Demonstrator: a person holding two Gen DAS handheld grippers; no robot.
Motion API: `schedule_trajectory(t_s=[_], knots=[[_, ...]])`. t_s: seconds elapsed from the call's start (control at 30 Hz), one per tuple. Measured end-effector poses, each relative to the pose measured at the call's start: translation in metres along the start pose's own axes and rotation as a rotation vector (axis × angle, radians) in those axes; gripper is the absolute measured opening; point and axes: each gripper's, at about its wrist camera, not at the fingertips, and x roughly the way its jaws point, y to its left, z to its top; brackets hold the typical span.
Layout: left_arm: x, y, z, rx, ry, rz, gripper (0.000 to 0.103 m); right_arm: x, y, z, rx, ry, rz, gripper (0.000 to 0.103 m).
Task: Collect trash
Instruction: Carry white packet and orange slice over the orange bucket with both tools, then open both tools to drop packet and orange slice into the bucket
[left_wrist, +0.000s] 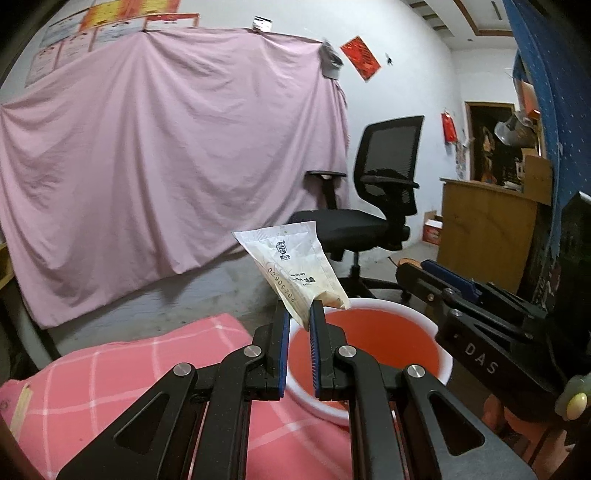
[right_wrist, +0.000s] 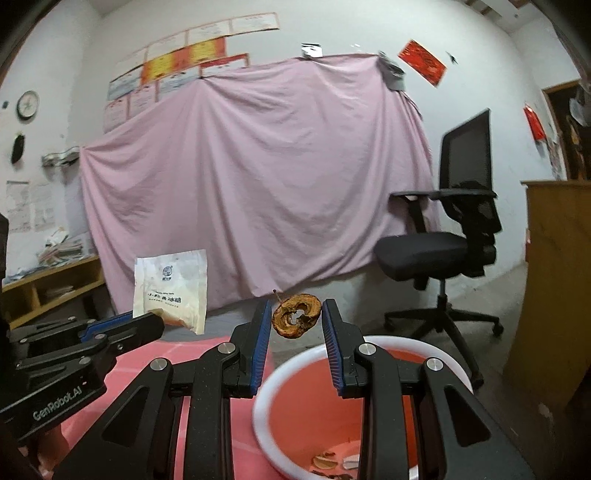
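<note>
Pinching the limp, light packet (left_wrist: 295, 271) by its corner in your left fingers (left_wrist: 297, 321) and the brittle dried peel (right_wrist: 296, 315) between your right fingers (right_wrist: 295, 325), both over the bin (right_wrist: 266, 387), so squeeze gently.

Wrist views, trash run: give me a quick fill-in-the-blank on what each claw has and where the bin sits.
1. The left claw is shut on a white ____.
2. The right claw grips a dried brown ____ slice.
3. The bin below both claws has an orange inside and a ____ rim.
4. Behind the bin stands a black office ____.

Missing words: packet; fruit; white; chair.
</note>
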Motion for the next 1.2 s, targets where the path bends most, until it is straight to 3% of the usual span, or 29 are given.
schedule_trajectory(t_s=[0.33,0.57,0.87,0.9,0.97,1.2], knots=[[0.035,-0.02,-0.004,0.011,0.101,-0.051,0.008,0.013,-0.033,-0.005,0.078,0.074,-0.042,0.027],[0.057,-0.013,-0.006,-0.079,0.212,-0.123,0.008,0.025,-0.04,-0.013,0.097,0.139,-0.056,0.027],[0.06,-0.002,0.001,-0.14,0.244,-0.119,0.009,0.033,-0.042,-0.016,0.101,0.184,-0.069,0.028],[0.059,-0.001,0.0,-0.141,0.242,-0.115,0.009,0.033,-0.041,-0.016,0.1,0.187,-0.071,0.029],[0.058,0.001,0.0,-0.145,0.242,-0.11,0.009,0.034,-0.041,-0.016,0.101,0.19,-0.073,0.041],[0.056,0.01,-0.003,-0.156,0.247,-0.086,0.009,0.033,-0.042,-0.016,0.101,0.185,-0.078,0.043]])
